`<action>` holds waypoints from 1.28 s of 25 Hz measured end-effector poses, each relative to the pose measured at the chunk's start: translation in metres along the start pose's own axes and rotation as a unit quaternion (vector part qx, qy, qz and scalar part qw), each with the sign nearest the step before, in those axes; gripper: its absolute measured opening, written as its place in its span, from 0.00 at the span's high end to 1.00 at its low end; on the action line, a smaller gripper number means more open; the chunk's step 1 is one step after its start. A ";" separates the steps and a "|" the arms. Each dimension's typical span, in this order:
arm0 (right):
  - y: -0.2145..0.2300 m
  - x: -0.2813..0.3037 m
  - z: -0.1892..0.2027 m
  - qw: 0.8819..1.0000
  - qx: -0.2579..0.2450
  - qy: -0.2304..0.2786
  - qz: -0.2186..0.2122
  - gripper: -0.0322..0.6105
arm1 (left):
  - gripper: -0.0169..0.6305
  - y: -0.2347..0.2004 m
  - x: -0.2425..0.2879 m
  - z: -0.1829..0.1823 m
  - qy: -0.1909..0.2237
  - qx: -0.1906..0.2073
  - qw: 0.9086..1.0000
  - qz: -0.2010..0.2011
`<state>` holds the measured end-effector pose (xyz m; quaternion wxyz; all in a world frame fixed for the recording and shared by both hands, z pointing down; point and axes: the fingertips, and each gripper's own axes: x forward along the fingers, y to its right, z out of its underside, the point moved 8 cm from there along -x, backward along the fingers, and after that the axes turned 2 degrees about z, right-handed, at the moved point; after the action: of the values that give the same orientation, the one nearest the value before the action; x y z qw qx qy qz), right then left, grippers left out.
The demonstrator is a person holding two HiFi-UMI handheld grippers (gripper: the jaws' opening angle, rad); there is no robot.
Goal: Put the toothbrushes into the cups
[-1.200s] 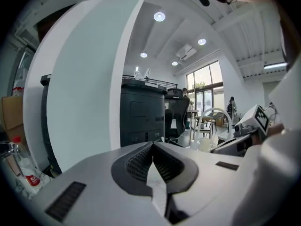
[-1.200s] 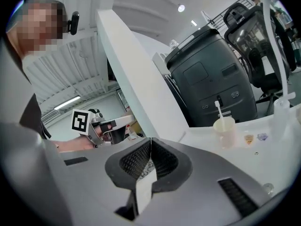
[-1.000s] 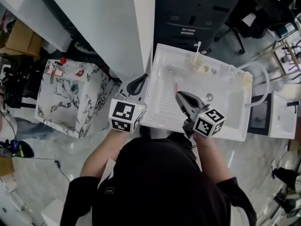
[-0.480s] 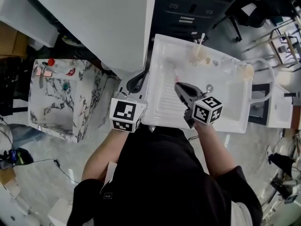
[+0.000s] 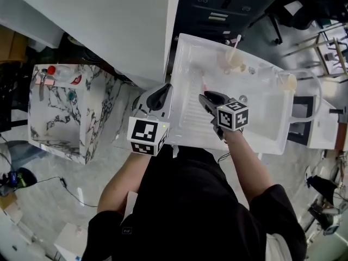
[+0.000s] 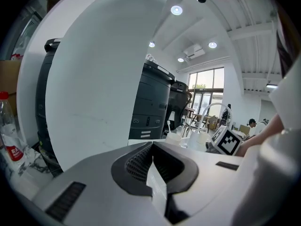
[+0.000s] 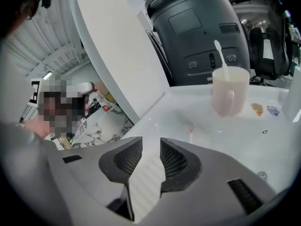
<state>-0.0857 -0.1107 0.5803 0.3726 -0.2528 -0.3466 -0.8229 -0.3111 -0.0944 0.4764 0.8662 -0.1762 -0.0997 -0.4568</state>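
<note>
The left tool (image 6: 151,149) is shown closed and empty in its own view; on the right tool (image 7: 150,149) the jaws have just been opening, with only ribbed sink (image 5: 187,117) seen between them. The pink toothbrush (image 5: 204,84), faint there, is shown plainly from the head: flat just ahead, lengthwise toward the cup (image 7: 229,97) holding a leaning white toothbrush (image 7: 220,54)

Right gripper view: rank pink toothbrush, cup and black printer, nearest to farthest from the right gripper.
1. Pink toothbrush, lying on the sink just ahead.
2. Cup, farther back, to the right.
3. Black printer, behind the sink.
The right gripper's jaws have just been opening, nothing between them.
</note>
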 end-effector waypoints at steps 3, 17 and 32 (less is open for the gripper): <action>0.022 0.014 0.014 0.999 0.000 -0.034 0.030 0.70 | 0.95 0.000 0.003 0.003 -0.005 -0.005 1.000 -0.001; 0.070 0.046 0.030 0.985 -0.028 -0.128 0.114 0.71 | 0.95 -0.001 -0.018 0.020 -0.021 -0.014 0.999 -0.024; 0.020 0.014 0.012 0.994 -0.017 -0.064 0.088 0.84 | 0.95 -0.001 -0.054 -0.009 0.010 0.006 1.000 0.003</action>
<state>-0.0760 -0.1175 0.6049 0.4162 -0.3408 -0.3322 -0.7748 -0.3422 -0.0579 0.4500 0.8696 -0.1670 -0.0930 -0.4552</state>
